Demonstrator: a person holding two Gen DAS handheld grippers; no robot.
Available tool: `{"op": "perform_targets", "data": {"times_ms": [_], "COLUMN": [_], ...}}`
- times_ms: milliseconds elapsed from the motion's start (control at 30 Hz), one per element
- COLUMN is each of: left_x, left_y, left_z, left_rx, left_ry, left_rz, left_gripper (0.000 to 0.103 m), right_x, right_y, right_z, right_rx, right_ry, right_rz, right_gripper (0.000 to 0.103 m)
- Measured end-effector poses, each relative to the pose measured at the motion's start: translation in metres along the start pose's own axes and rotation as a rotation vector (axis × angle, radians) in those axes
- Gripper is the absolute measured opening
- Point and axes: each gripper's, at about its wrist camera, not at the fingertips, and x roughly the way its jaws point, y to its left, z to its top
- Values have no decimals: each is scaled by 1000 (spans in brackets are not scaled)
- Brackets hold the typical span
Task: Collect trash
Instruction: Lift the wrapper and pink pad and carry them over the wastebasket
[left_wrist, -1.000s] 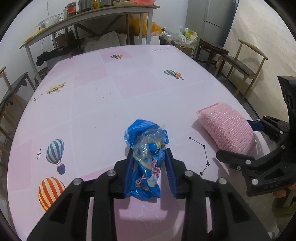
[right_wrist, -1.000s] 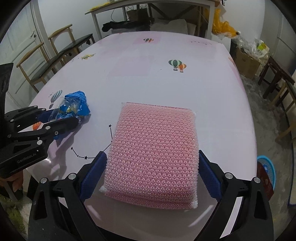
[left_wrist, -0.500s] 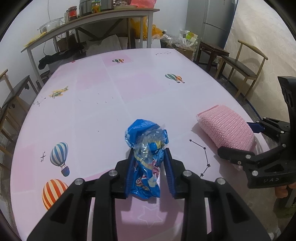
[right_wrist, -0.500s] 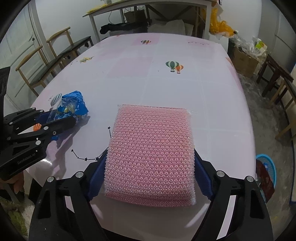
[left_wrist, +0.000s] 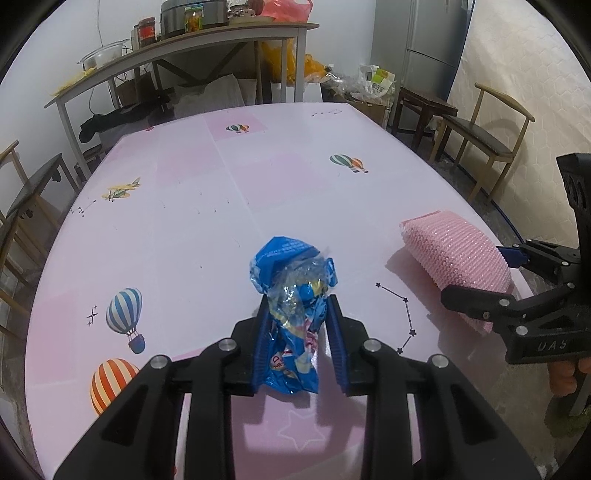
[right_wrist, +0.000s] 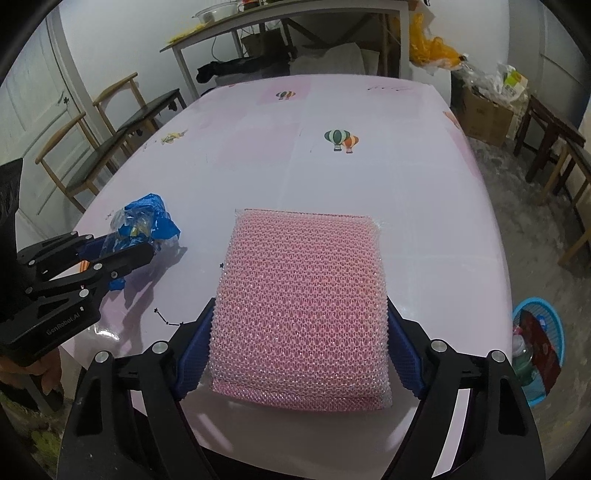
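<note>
1. On the pink table (left_wrist: 184, 221), at its near edge: crumpled blue wrapper (left_wrist: 291, 266), partly clear plastic, lower end pinched and upper end bunched up free above the fingertips
2. Left gripper (left_wrist: 298, 301): closed on that wrapper, both blue pads pressed against its sides, pointing steeply down at the table
3. Farther right along the same near edge of the table: pink mesh pack (right_wrist: 303, 288), flat and rectangular in a clear sleeve, near end overhanging the table edge
4. Right gripper (right_wrist: 300, 306): jaws just now closing in, pack between them, 1 blue pad touching each of its 2 long sides, so gripping the pack at a wide spread
5. Wrapper and pack near each other on the table, not touching, a printed star line on the table between them
6. Below the table's near edge: part of a hand (right_wrist: 50, 373) on the left gripper's handle
7. On the floor beyond the table's right side: blue basket (right_wrist: 543, 302) with a bottle and a dark red packet inside
8. Rest of the table top: printed balloons and 1 small plane only
</note>
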Motion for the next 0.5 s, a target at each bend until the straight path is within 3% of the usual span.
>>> {"op": "perform_targets", "data": {"times_ms": [500], "left_x": [-10], "left_y": [-5], "left_z": [7], "left_rx": [10], "left_ry": [-22], "left_rz": [-4], "left_gripper": [27], "right_x": [-13], "right_y": [-12], "right_z": [-3], "right_rx": [77], "right_ry": [-39], "right_rz": [64], "right_gripper": [77]}}
